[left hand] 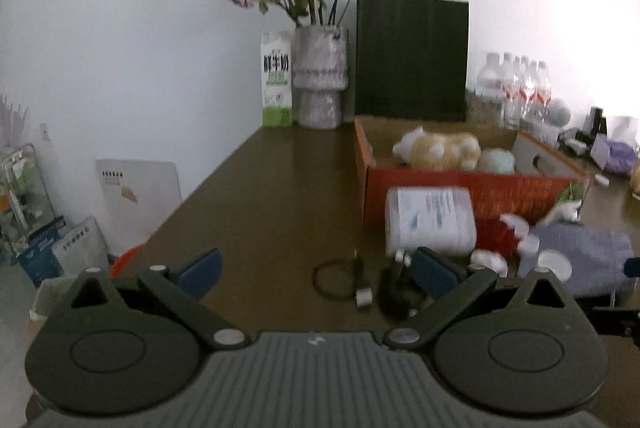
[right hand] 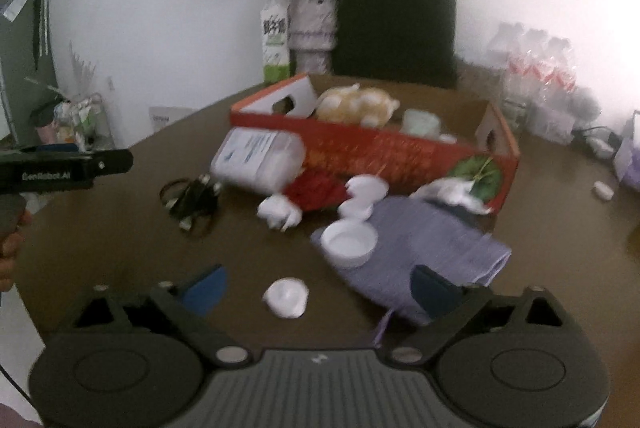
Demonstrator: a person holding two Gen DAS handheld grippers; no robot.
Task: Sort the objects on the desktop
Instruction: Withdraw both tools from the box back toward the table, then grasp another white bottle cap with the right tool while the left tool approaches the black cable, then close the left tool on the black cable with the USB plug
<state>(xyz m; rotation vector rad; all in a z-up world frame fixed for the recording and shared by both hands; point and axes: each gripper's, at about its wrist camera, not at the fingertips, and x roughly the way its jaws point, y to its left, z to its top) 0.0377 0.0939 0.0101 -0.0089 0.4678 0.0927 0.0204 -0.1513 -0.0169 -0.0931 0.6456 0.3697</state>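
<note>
A dark brown counter (left hand: 256, 196) is seen carrying a scatter of small things in front of an open red cardboard box (left hand: 472, 196), which stands toward the far right part of the counter. Inside the box a tan and white plush toy (left hand: 438, 148) is lying, with a pale green object (left hand: 497, 160) just beside it.

Against the near wall of the box a white plastic tub (right hand: 258, 162) with a printed label is tipped on its side. Beside it a red and white plush (right hand: 308, 196) is lying, and a lilac knitted cloth (right hand: 424, 252) is spread toward the near edge, with a small white cup (right hand: 350, 242) resting on it. A white crumpled lump (right hand: 286, 298) sits alone near the near edge. A tangle of black cable and clips (right hand: 192, 198) lies left of the tub.

The left claw (left hand: 316, 270) is held wide open over the counter with nothing between its blue pads; the cable tangle is seen just beyond its right pad. The right claw (right hand: 318, 288) is likewise spread wide and empty, the white lump lying between its pads in view and the cloth at its right pad, though contact cannot be told.

Along the far edge a milk carton (left hand: 276, 80), a vase of dried roses (left hand: 320, 80), a black paper bag (left hand: 412, 56) and a pack of water bottles (left hand: 516, 88) are lined up
</note>
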